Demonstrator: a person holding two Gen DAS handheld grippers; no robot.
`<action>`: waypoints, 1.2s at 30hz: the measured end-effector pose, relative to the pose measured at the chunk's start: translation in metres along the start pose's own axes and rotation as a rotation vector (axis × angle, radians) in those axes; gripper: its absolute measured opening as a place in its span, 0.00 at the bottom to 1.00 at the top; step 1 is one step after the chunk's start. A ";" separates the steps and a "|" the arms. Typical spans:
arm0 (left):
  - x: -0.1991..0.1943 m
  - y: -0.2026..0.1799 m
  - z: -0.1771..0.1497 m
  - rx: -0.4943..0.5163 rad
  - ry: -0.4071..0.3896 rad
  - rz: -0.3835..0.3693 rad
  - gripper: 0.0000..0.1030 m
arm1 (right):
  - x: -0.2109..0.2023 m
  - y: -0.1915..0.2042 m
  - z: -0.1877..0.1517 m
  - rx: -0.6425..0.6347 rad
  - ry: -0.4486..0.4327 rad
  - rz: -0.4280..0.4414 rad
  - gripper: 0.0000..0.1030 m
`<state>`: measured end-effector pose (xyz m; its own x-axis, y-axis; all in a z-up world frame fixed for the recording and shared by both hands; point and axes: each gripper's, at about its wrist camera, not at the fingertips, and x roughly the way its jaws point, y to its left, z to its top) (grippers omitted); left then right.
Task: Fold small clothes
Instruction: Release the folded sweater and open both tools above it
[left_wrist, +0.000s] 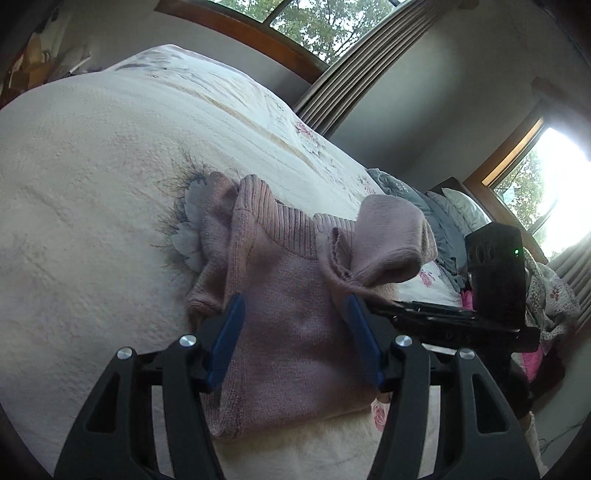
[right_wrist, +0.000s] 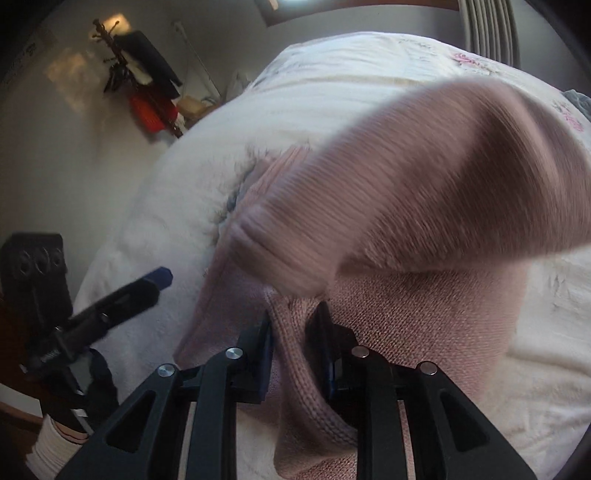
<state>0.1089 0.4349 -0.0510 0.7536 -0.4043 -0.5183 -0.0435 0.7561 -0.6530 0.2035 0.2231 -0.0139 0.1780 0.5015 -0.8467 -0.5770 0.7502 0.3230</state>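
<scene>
A small pink knit sweater (left_wrist: 291, 314) lies on the white bedspread (left_wrist: 81, 206), its ribbed collar pointing away from me. My left gripper (left_wrist: 293, 306) hovers open over the sweater's body, one blue finger on each side of it, gripping nothing. In the right wrist view my right gripper (right_wrist: 293, 325) is shut on a fold of the sweater's sleeve (right_wrist: 424, 184), and the lifted sleeve arches up and across the body, blurred. The right gripper (left_wrist: 436, 314) also shows in the left wrist view, beside the raised sleeve (left_wrist: 388, 236).
Grey pillows and bedding (left_wrist: 436, 206) lie at the bed's far right. Pink clothes (left_wrist: 532, 365) are heaped by the bed's edge. A coat rack with dark clothes (right_wrist: 144, 81) stands by the wall. Windows and curtains (left_wrist: 369, 59) are behind the bed.
</scene>
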 end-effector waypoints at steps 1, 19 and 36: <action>0.000 0.001 0.000 -0.005 0.004 -0.009 0.55 | 0.004 0.000 -0.003 -0.002 0.007 0.011 0.26; 0.028 0.004 -0.003 -0.111 0.063 -0.154 0.57 | -0.034 -0.023 -0.028 0.075 -0.081 0.256 0.54; 0.049 0.007 0.011 -0.164 0.120 -0.184 0.61 | -0.046 0.001 -0.071 -0.122 -0.111 -0.078 0.75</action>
<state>0.1527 0.4259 -0.0746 0.6759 -0.5928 -0.4379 -0.0262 0.5745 -0.8181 0.1386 0.1700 -0.0042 0.3090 0.4936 -0.8130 -0.6490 0.7342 0.1991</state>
